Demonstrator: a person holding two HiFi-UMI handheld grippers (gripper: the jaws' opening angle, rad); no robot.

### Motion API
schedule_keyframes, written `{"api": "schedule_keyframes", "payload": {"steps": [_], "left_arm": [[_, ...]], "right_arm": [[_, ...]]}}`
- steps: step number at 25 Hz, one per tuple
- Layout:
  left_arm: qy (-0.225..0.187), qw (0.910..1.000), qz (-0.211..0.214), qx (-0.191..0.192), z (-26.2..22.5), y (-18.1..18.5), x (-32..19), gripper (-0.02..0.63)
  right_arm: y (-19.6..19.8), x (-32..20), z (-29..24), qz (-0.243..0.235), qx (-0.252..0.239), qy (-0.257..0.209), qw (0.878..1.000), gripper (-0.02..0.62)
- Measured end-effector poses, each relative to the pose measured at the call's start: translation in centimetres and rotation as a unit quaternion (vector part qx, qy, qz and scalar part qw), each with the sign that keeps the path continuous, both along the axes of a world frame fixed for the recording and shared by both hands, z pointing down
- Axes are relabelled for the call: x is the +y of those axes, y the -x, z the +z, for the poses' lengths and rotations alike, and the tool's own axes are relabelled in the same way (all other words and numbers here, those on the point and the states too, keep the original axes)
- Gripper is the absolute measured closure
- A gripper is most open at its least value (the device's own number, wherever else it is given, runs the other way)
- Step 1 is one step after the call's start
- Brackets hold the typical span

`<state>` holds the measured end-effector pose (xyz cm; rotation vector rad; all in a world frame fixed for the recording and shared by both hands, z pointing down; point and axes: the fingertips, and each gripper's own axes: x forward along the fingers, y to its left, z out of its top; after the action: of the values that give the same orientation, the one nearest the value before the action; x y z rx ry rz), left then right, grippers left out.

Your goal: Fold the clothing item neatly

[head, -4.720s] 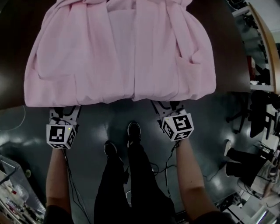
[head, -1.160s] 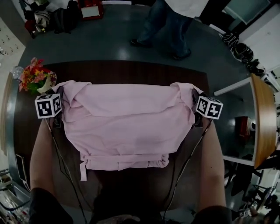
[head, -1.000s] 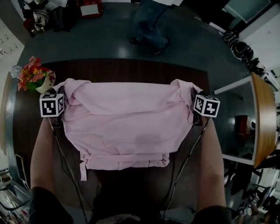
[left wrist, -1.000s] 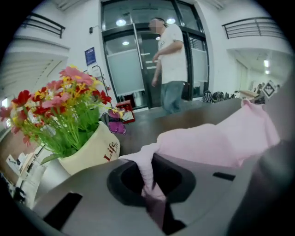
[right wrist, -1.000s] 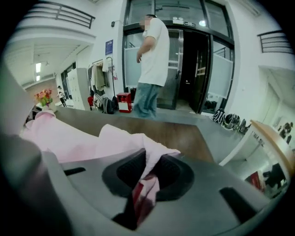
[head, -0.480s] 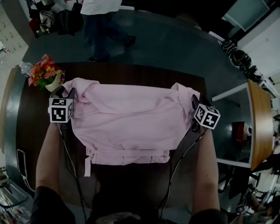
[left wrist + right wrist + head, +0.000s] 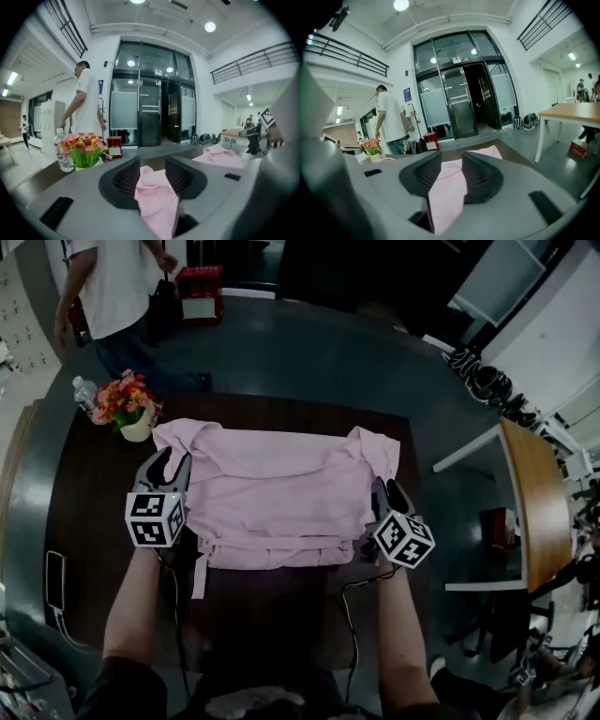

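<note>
A pink garment lies folded over on the dark wooden table, with a tie strip trailing off its near left corner. My left gripper hovers at the garment's left edge. Its jaws have just been opening. In the left gripper view pink cloth shows in the gap, and the pads do not press on it. My right gripper hovers at the right edge. Its jaws opened and have just been closing a little, with pink cloth in the gap of the right gripper.
A pot of flowers and a water bottle stand at the table's far left corner. A dark flat device lies near its left edge. A person stands beyond the table by a red box. A light wooden desk is at the right.
Both grippers left the garment's far corners and drew back toward me along its sides, rising with jaws spread. The garment stays folded on the table. The person beyond walked to the left.
</note>
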<state>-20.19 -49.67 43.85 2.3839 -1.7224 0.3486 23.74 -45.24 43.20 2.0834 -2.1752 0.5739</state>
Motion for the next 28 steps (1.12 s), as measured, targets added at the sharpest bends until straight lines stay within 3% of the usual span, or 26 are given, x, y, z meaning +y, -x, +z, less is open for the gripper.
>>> {"api": "schedule_keyframes", "payload": {"steps": [2,4,6,11,18,21,28], "left_arm": [[-0.01,0.9987,0.043,0.028,-1.8,-2.4,2.3,0.434],[-0.024,0.996,0.079,0.034,-3.2,-4.5,4.7,0.494],[-0.036,0.9924,0.109,0.044,-4.3,-6.4,7.1,0.571],[-0.035,0.9818,0.162,0.093,-5.4,-9.9,13.5,0.595],[0.0,0.973,0.199,0.116,-5.0,-13.6,26.3,0.595],[0.012,0.9748,0.193,0.112,-4.7,-14.9,31.6,0.595],[0.002,0.9763,0.178,0.124,-5.4,-20.1,43.8,0.595]], "right_arm": [[2.5,3.0,-1.1,-0.009,0.018,-0.01,1.0,0.531],[4.7,5.9,-2.0,-0.025,0.05,-0.014,0.998,0.583],[6.3,8.9,-3.0,-0.038,0.08,-0.02,0.996,0.598],[8.5,15.3,-5.3,-0.051,0.091,-0.047,0.993,0.601],[9.4,24.3,-4.4,-0.078,0.059,-0.048,0.994,0.601],[9.1,28.3,-4.3,-0.096,0.042,-0.052,0.993,0.601],[4.8,39.9,-6.5,-0.136,0.068,-0.087,0.984,0.601]]}}
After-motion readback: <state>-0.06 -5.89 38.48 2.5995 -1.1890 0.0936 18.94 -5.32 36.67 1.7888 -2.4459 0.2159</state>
